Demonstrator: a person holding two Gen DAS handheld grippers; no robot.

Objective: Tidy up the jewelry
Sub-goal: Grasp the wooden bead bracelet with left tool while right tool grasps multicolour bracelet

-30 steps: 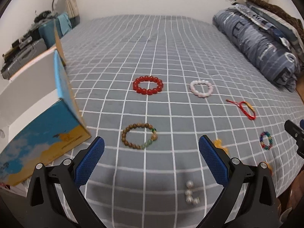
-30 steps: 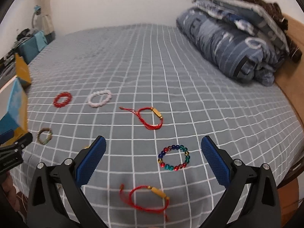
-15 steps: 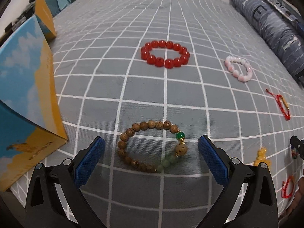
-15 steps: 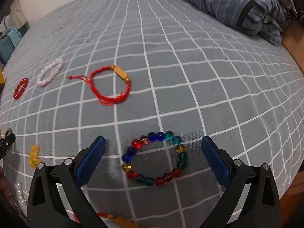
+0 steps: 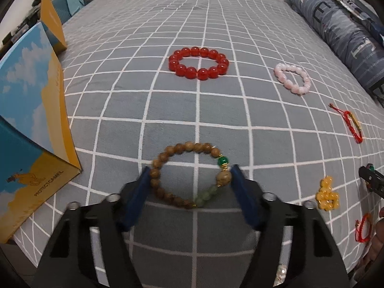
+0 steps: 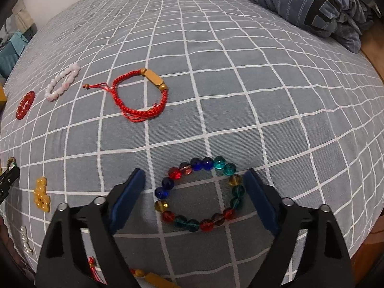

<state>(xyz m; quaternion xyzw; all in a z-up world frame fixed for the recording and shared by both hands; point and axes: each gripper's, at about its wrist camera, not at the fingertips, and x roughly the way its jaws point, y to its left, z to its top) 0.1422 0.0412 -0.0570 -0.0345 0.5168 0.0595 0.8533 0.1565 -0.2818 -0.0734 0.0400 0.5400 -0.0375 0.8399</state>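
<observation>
In the left wrist view a brown wooden bead bracelet (image 5: 168,192) with a green bead lies on the grey checked bedspread (image 5: 199,110). My left gripper (image 5: 190,180) is open; its blue pads (image 5: 141,189) sit just outside the bracelet on both sides, touching or nearly so. In the right wrist view a multicoloured glass bead bracelet (image 6: 199,193) lies between the pads of my right gripper (image 6: 194,189), which is open with gaps on each side.
A red bead bracelet (image 5: 198,63), a pink bead bracelet (image 5: 293,78), a red cord bracelet (image 6: 141,96), yellow beads (image 5: 327,193) and pearl beads (image 6: 26,240) lie about. An open blue and yellow box (image 5: 31,110) stands left. A folded quilt (image 6: 300,2) lies far right.
Both grippers moved forward and down to the bedspread. Their jaws narrowed around the bracelets, the left around the wooden one, the right around the multicoloured one.
</observation>
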